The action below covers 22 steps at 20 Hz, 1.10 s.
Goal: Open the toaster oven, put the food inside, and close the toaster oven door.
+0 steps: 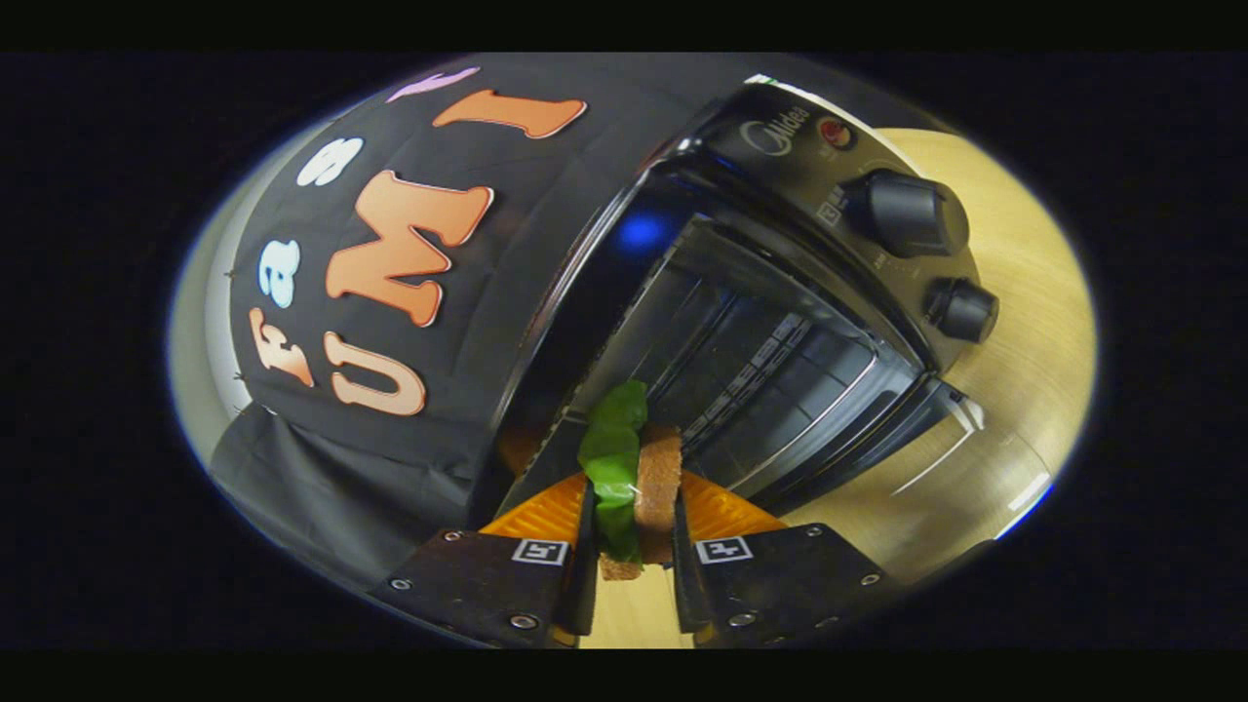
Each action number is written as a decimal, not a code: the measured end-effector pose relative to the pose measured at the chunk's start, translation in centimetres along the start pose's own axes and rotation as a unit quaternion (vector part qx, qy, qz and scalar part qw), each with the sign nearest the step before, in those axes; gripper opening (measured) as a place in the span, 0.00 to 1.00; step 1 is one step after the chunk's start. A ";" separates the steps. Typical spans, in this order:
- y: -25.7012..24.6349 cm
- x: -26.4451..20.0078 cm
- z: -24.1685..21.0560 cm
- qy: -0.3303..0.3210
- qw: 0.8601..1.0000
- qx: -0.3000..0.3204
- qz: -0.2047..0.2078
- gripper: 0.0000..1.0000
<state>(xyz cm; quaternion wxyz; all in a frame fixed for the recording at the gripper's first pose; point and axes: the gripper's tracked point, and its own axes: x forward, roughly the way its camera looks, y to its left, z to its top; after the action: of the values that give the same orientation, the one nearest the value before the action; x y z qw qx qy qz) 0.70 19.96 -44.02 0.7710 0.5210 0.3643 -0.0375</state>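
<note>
Gripper view is showing the claw [632,531] clamping a sandwich [643,487] on edge, both fingers pressing its sides, green lettuce [612,458] sticking out ahead of the tips. Just beyond, the toaster oven [780,322] is sitting on the wooden tabletop [1024,322], its glass door [936,429] hanging open, two knobs [912,213] beside the cavity.

Black cloth wall [390,429], pale wooden tabletop [1024,322]
</note>
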 end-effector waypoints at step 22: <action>-1.2 -2.8 0.8 0.012 0.979 -0.178 -0.100 0.81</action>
<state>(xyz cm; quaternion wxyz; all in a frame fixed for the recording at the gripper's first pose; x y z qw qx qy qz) -1.43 17.87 -43.10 0.8394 0.3364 0.4246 -0.0431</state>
